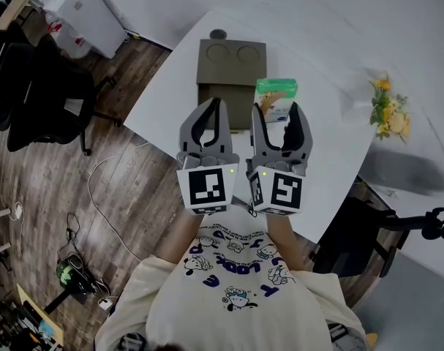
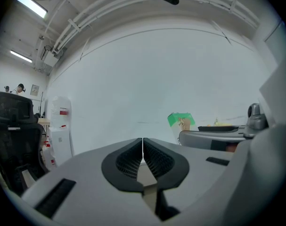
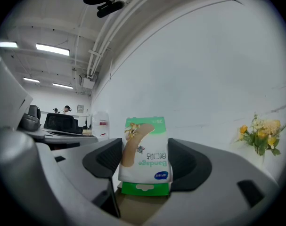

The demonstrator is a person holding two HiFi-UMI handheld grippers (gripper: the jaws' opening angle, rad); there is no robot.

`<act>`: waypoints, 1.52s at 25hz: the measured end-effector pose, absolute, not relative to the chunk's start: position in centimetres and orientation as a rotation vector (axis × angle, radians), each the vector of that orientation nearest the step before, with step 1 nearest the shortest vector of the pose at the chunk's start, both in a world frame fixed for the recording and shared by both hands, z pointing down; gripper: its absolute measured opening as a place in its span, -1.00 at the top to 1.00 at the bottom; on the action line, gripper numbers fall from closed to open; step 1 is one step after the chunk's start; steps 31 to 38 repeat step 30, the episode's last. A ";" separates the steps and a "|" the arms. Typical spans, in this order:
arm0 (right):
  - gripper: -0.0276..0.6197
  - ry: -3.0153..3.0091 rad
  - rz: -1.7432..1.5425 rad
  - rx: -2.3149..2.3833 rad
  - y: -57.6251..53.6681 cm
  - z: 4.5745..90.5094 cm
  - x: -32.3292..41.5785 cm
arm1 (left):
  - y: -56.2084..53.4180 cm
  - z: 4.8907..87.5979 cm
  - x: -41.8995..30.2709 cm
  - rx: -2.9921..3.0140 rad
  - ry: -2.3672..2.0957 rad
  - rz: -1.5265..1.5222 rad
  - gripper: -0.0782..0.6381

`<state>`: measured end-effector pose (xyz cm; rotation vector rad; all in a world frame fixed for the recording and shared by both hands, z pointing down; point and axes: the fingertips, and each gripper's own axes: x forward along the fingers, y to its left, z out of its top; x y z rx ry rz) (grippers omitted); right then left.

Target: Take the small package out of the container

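The flat green-and-white bandage package looks to be already out, gripped upright between the right tongs just right of the olive-brown box-shaped container on the white surface. Probably only setting it down remains. The left tongs are clenched on nothing, in front of the container. Yellow flowers stand well right of it, and nothing seems to block the way.

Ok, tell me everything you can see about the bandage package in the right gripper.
The bandage package is a small flat pouch, white with green bands at both ends. It carries a tan plaster picture and the word Bandage, which reads upside down in the right gripper view. It looks like glossy printed film, intact. The right gripper clamps it by its side edges between the jaws, hang-tab end toward the gripper body. Nothing else is seen touching it.
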<state>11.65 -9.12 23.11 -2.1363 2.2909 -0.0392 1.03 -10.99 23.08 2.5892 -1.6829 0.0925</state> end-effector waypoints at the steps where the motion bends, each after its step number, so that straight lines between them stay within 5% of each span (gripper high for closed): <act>1: 0.00 2.291 -0.032 -2.134 -9.1 23.0 11.6 | -10.9 23.0 1.0 2.590 -1.682 0.091 0.73; 38: 0.00 2.279 -0.039 -2.152 -9.5 23.1 11.4 | -11.5 23.2 0.8 2.586 -1.674 0.089 0.73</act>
